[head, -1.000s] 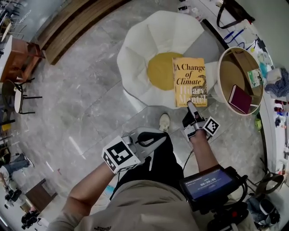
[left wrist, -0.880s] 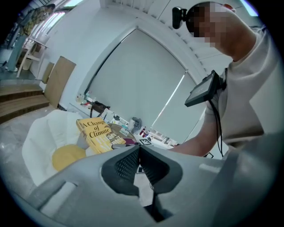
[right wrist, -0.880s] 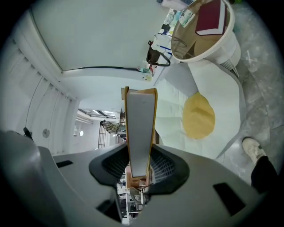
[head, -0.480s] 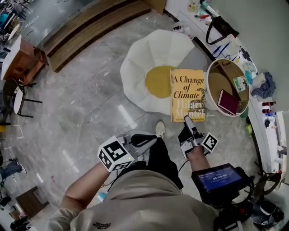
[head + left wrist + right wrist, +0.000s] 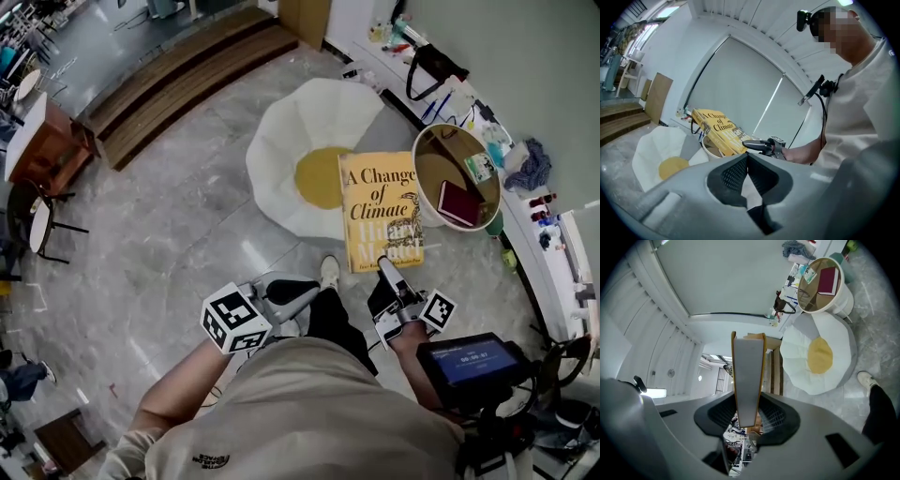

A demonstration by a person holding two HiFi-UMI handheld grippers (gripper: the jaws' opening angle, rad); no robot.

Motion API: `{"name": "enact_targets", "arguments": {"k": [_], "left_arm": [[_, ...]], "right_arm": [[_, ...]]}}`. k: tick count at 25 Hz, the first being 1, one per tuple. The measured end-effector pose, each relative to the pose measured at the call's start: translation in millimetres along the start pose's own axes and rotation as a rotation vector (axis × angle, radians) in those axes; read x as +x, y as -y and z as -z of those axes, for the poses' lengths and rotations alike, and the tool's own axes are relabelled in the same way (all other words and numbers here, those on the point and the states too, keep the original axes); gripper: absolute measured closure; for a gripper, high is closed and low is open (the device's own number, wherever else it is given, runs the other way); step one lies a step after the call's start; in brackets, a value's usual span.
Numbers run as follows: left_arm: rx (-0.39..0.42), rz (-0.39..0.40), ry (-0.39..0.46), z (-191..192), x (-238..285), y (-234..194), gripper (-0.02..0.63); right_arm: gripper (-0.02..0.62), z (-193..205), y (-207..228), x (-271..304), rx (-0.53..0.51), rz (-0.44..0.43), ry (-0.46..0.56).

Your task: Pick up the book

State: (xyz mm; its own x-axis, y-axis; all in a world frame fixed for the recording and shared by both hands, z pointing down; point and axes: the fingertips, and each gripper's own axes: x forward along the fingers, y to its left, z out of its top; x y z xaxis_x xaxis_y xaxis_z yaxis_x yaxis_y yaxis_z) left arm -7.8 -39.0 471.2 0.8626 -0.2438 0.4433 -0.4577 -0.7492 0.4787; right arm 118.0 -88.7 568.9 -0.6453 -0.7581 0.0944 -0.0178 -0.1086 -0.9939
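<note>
Over the grey marble floor, the book hangs higher than a second ago, lifted clear of the egg-shaped cushion. The right gripper clamps its lower edge. The left gripper, jaws together on nothing, has risen too.

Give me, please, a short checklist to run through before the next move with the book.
1. Book clamped between the right gripper pads: ok.
2. Book lifted clear of the white cushion: ok.
3. Grip near the book's middle: not ok, it holds the lower edge only.
4. Left gripper empty, jaws together: ok.
5. Gap between book and round tub: cannot tell.
</note>
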Motion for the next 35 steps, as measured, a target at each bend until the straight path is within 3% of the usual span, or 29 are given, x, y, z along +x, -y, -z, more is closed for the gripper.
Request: {"name": "enact_targets", "arguments": {"k": [7, 11, 35], "left_arm": [[0.066, -0.018, 0.016, 39, -17, 60, 0.598], [0.071, -0.01, -0.004, 20, -20, 56, 0.598], [0.043, -0.034, -0.003, 33, -16, 55, 0.598]], "right_arm": [[0.443, 51, -16, -73, -0.043, -0.047, 0.002], [0.443, 50, -35, -69, -0.044, -0.035, 0.001], [0.442, 58, -35, -77, -0.071, -0.053, -0.035]]}}
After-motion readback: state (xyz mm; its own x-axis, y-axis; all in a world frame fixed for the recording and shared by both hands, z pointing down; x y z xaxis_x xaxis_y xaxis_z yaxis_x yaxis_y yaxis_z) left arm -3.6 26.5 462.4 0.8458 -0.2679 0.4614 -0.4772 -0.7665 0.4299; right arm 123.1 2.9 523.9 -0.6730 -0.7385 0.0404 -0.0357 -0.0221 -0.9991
